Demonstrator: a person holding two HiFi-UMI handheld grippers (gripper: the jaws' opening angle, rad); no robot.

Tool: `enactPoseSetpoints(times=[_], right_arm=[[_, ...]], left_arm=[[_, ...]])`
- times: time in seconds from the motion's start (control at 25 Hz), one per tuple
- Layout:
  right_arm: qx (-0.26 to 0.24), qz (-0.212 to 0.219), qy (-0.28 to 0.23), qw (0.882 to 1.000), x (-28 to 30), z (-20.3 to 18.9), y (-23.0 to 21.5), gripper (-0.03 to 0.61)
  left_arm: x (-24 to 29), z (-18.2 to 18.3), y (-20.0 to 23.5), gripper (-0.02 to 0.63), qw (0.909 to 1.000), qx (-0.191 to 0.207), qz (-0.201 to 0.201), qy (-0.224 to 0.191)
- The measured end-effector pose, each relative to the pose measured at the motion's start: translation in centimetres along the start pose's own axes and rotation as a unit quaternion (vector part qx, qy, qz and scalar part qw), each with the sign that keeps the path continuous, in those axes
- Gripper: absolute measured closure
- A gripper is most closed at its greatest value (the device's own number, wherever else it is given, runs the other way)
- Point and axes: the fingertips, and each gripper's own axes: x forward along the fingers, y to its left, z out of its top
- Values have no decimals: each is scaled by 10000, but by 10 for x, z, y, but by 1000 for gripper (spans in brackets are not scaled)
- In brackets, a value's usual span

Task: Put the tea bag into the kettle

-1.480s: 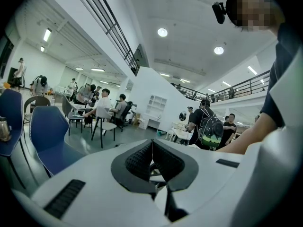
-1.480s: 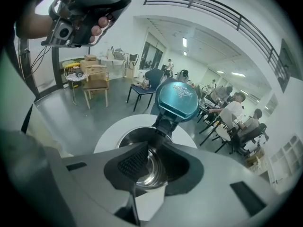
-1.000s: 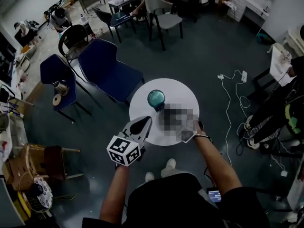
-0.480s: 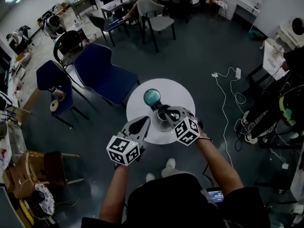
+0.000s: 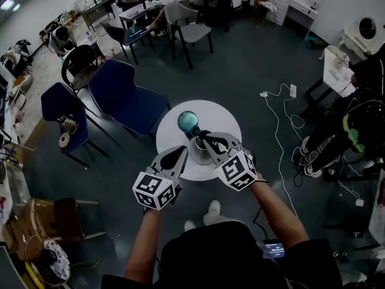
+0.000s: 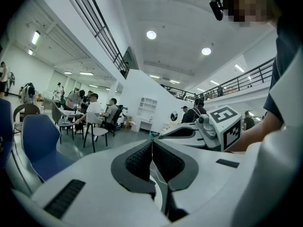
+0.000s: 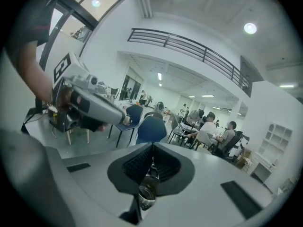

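Pads of my left hand-held gripper (image 6: 152, 150) meet on a thin white string (image 6: 158, 175), which only that gripper's own view shows; the tea bag itself I cannot make out. My right hand-held gripper (image 7: 152, 159) is clamped on a small shiny metal piece (image 7: 147, 190). The head view alone gives me the steel kettle (image 5: 198, 153), between the two tips, standing on the round white tabletop (image 5: 225, 118) just beside a teal round object (image 5: 187, 122).
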Motion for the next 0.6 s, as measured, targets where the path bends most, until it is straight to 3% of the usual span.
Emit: enactPoseSetpoints(times=[0.2,0.6], right_arm=[[723,-46,-406,9965,-22,27,6,560],[1461,-206,-923,9847,-60,50,25,560]], left_arm=[[-14,6,-10,597,9999,101,-65,-61],[-40,23,-45,597,9986,276,-356,-287]])
